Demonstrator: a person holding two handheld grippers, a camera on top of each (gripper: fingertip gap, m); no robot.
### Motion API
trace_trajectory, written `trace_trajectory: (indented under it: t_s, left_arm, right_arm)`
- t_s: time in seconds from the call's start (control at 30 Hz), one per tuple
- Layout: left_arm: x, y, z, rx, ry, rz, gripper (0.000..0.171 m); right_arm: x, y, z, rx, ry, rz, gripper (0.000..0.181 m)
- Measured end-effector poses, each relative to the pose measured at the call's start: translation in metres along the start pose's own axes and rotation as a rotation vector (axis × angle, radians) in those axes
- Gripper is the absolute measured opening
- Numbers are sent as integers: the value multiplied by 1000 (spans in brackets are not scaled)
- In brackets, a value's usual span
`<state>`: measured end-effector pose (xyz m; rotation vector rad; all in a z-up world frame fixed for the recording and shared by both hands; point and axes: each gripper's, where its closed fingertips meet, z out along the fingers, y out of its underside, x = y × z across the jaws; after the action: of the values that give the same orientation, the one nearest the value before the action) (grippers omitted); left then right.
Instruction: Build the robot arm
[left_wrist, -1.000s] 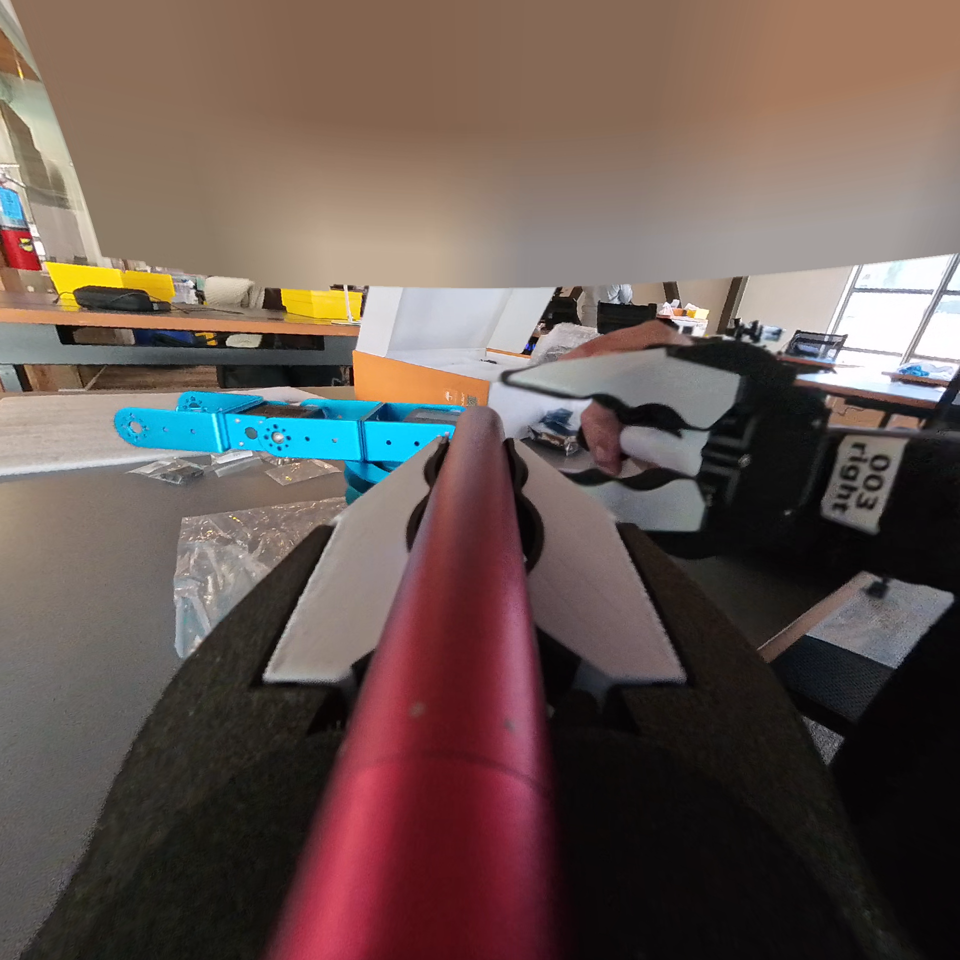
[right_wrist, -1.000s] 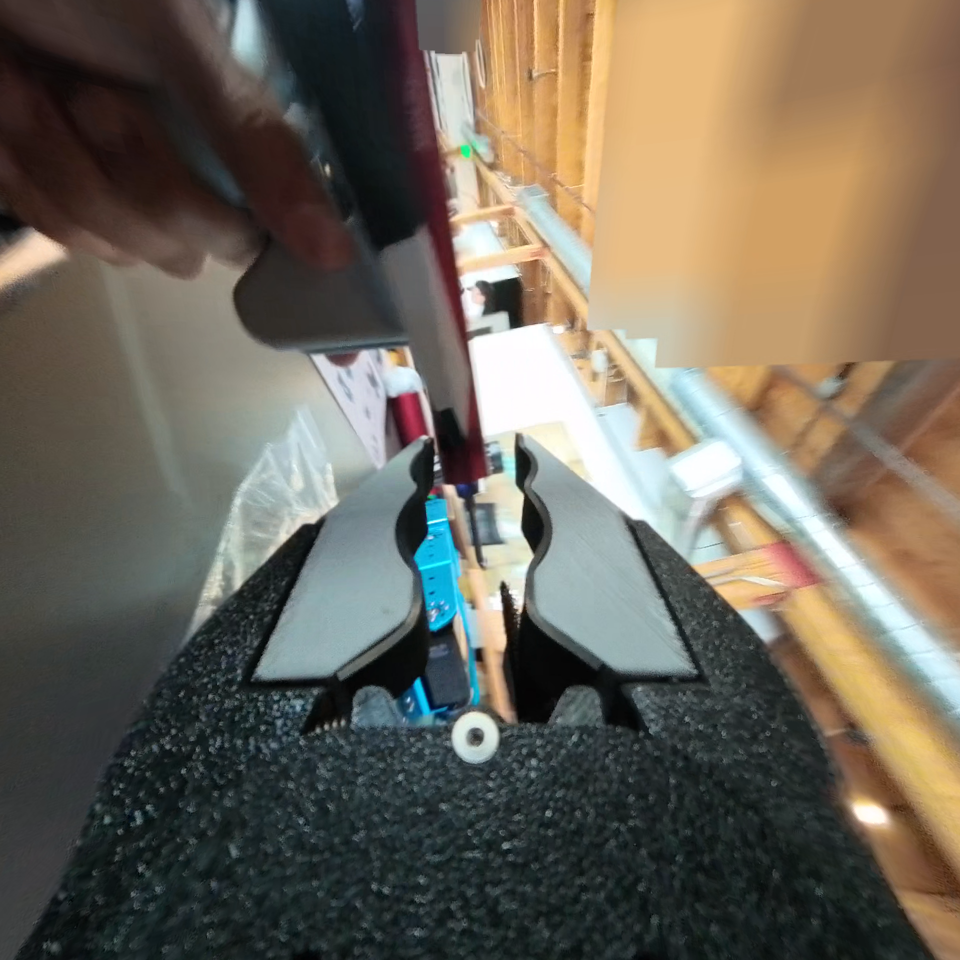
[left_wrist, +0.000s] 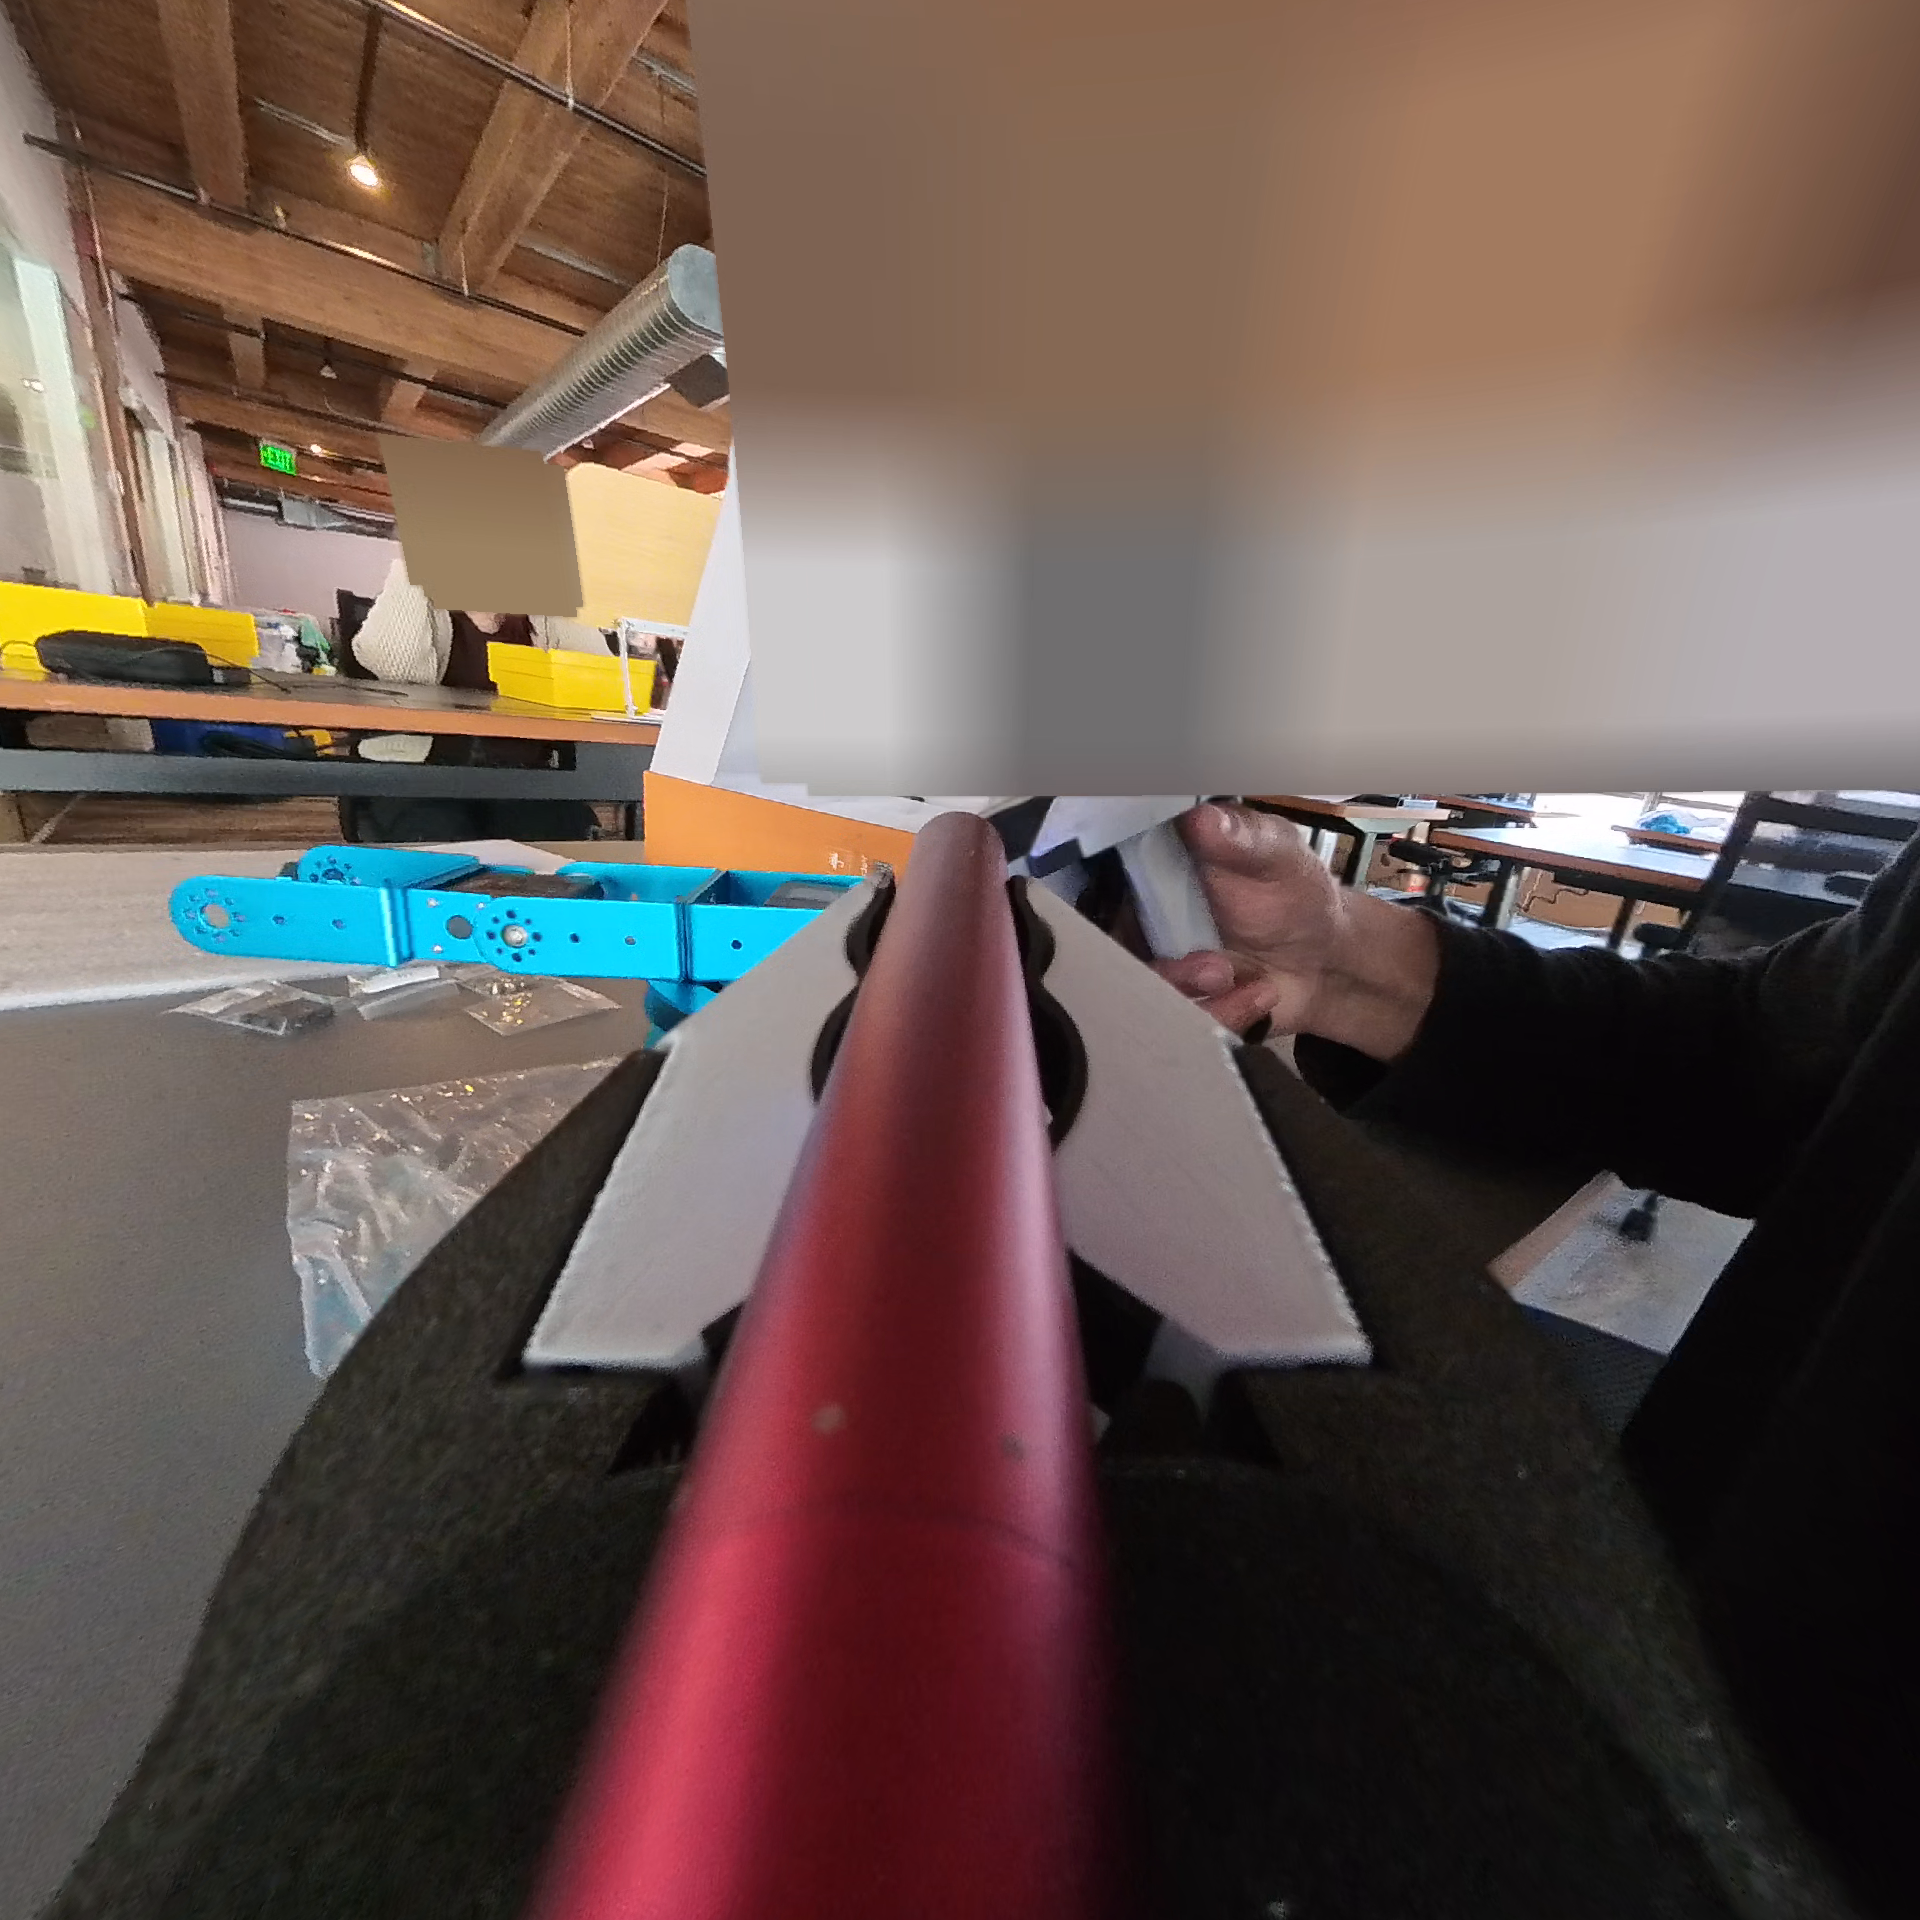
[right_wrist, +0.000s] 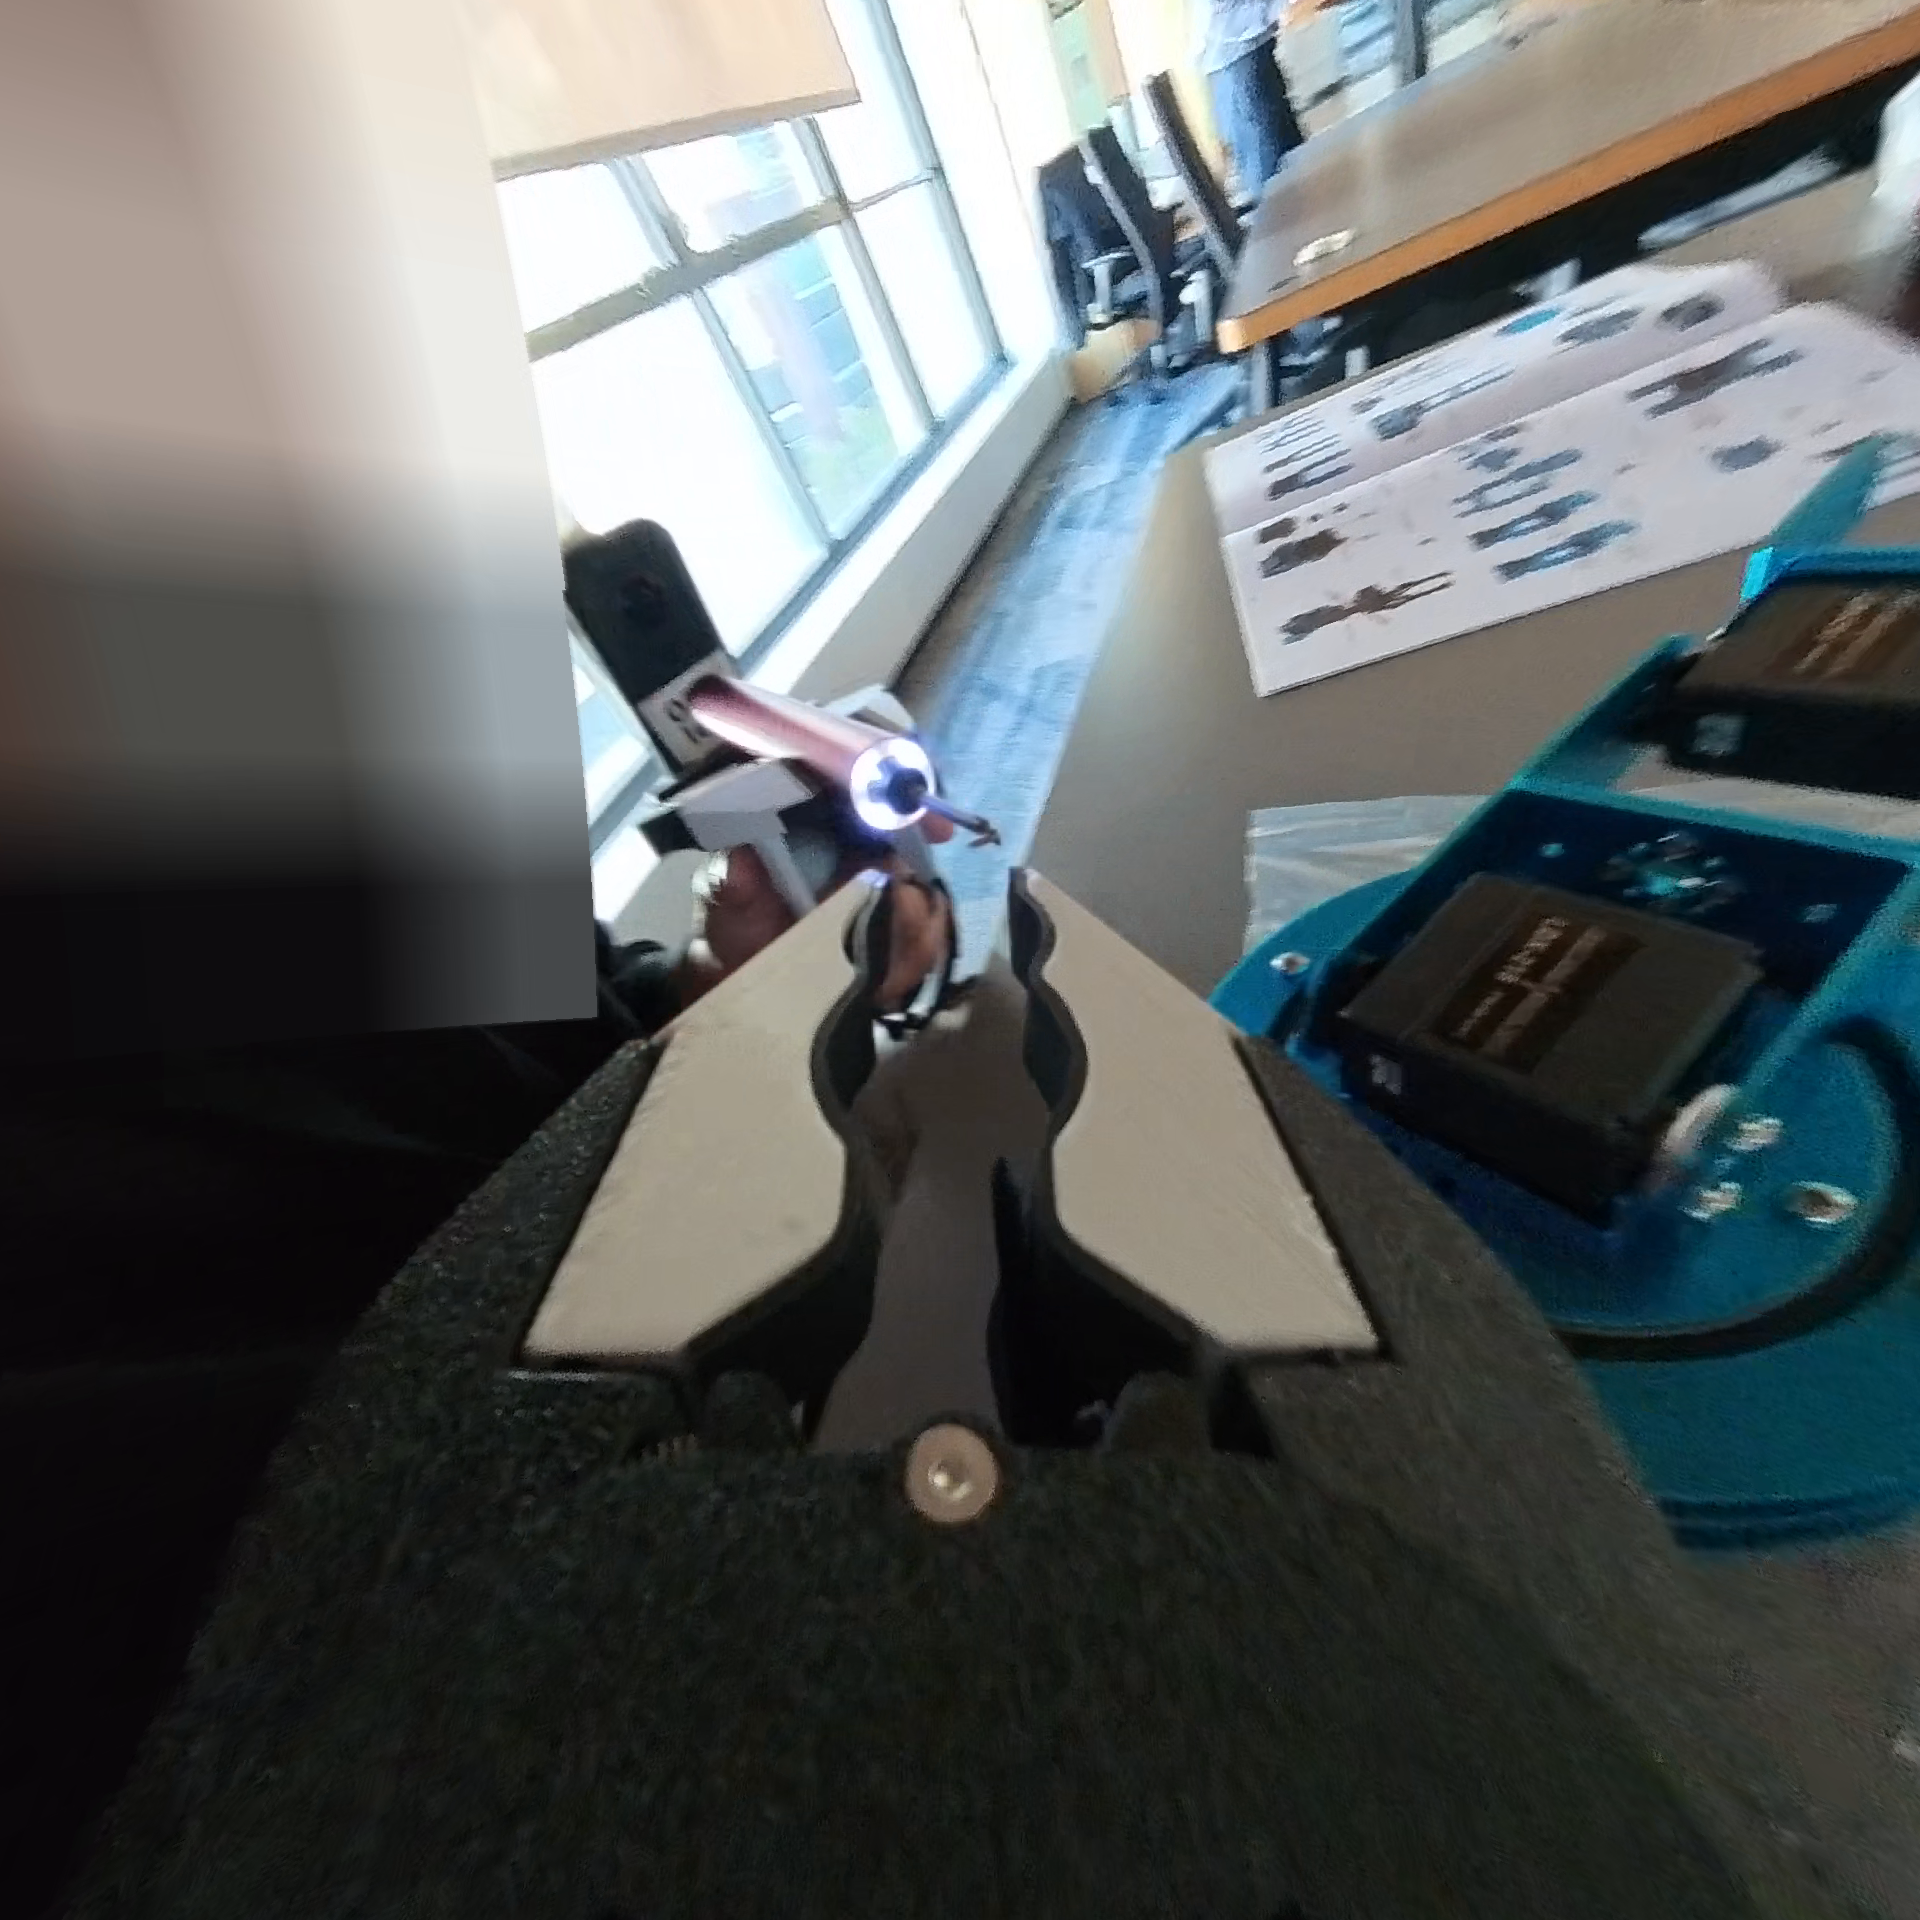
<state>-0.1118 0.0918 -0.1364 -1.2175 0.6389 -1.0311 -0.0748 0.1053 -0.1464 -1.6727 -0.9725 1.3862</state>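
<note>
Red anodised electric screwdriver (left_wrist: 925, 1299) sits pinched in the left tongs (left_wrist: 940, 894), its lit tip pointing at the right tongs (right_wrist: 940, 899), which stand spread and empty. Beside them, a blue servo arm (right_wrist: 1621, 997) rests on the grey bench (left_wrist: 135, 1195), with clear bags (left_wrist: 405, 1164) left.

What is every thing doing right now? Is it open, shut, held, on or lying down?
Left tool: shut on the red screwdriver.
Red screwdriver: held between the fingers, ring light on at its tip.
Right tool: open, empty.
Blue bracket arm: lying flat on the table.
Plastic bags: lying on the table.
Blue base: resting on the table, black blocks set in it.
</note>
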Motion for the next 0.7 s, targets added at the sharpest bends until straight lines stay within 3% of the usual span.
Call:
trace_trajectory:
  t_s: [0.17,0.43,0.7]
  left_arm:
    - [3,-1,-2,1,-4,88,20]
    - [2,1,-2,-13,-9,90,21]
    - [4,3,-1,-15,-5,83,20]
  right_arm:
    - [-6,-10,-6,71,-127,160,20]
    - [-4,-10,-6,66,-101,132,17]
    - [4,-8,-5,58,-26,74,1]
